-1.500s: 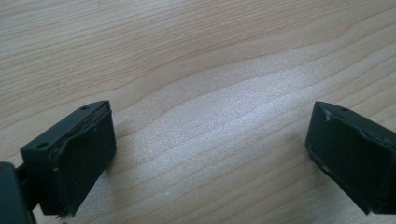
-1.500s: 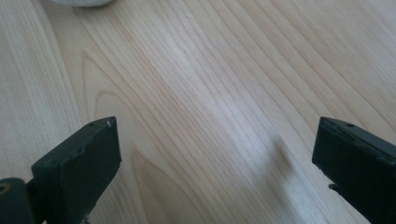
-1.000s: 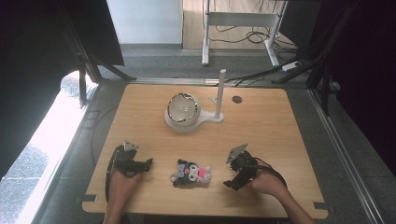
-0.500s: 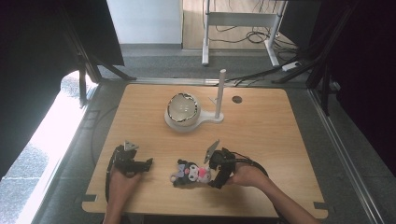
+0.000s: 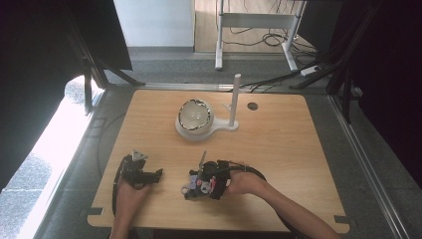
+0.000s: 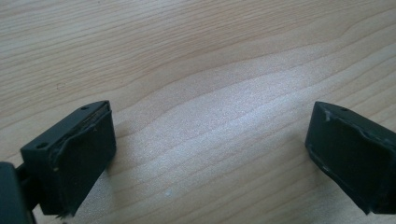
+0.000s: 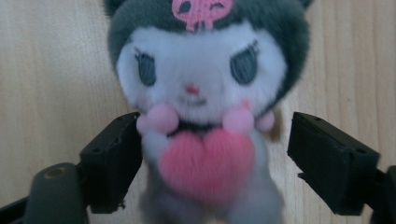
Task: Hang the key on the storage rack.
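A small plush doll with a dark grey hood, white face and pink heart on its chest [image 7: 203, 107] lies on the light wooden tabletop [image 5: 298, 149] in the lower middle of the high view, near the front edge. The right hand-held gripper [image 5: 206, 180] sits over it there. In the right gripper view the doll's body lies between the two black jaws, which have just been closing; the left jaw seems to touch its side, while a gap of bare wood shows before the right jaw, so no grip has formed yet. The left hand-held gripper [image 5: 142, 174] rests at the lower left of the high view, well apart from the doll, its jaws spread wide over bare wood. A white domed lamp-like object on a white base with an upright post [image 5: 196, 118] stands at the upper middle of the tabletop.
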The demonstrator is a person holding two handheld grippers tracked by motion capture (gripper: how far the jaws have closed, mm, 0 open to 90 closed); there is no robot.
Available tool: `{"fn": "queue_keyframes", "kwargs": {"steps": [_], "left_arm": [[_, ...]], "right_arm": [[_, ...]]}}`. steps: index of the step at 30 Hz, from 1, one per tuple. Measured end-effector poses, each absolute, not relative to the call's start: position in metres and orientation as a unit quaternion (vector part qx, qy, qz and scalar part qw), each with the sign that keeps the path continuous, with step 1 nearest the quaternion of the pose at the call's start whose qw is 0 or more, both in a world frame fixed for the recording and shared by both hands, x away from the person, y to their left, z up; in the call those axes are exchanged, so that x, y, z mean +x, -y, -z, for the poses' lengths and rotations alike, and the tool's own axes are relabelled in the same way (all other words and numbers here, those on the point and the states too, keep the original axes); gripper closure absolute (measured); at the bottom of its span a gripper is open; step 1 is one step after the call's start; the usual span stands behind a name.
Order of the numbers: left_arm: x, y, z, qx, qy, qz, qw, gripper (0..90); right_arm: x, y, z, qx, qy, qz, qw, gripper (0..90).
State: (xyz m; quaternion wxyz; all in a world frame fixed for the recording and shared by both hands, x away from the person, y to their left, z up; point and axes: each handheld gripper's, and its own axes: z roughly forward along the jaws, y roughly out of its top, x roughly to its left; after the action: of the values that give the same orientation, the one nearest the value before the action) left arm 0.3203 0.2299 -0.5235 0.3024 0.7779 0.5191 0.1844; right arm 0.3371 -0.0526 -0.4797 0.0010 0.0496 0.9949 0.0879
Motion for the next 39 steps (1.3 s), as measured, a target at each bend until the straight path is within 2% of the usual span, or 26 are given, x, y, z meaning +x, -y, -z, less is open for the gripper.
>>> {"fn": "queue_keyframes", "kwargs": {"steps": [1,2,3,4,8,22,39], "left_arm": [[0.320,-0.230,0.523,0.778,-0.519,-0.184,0.302,1.7],[0.320,-0.230,0.523,0.778,-0.519,-0.184,0.303,1.7],[0.320,-0.230,0.523,0.778,-0.519,-0.184,0.302,1.7],[0.320,-0.230,0.523,0.778,-0.519,-0.184,0.303,1.7],[0.320,-0.230,0.523,0.778,-0.519,-0.184,0.302,1.7],[0.320,-0.230,0.523,0.778,-0.519,-0.184,0.302,1.6],[0.320,-0.230,0.523,0.778,-0.519,-0.185,0.302,1.7]], "right_arm": [[0.337,0.053,0.480,0.050,-0.995,-0.088,0.001,24.1],[0.337,0.050,0.481,0.042,-0.996,-0.084,0.001,27.7],[0.336,0.046,0.482,0.041,-0.996,-0.073,-0.007,36.9],[0.335,0.045,0.482,0.035,-0.997,-0.071,-0.005,39.6],[0.336,0.045,0.476,0.037,-0.996,-0.080,0.000,44.7],[0.352,0.073,0.449,0.060,-0.992,-0.114,-0.002,45.0],[0.384,0.121,0.419,0.111,-0.985,-0.127,0.020,45.0]]}}
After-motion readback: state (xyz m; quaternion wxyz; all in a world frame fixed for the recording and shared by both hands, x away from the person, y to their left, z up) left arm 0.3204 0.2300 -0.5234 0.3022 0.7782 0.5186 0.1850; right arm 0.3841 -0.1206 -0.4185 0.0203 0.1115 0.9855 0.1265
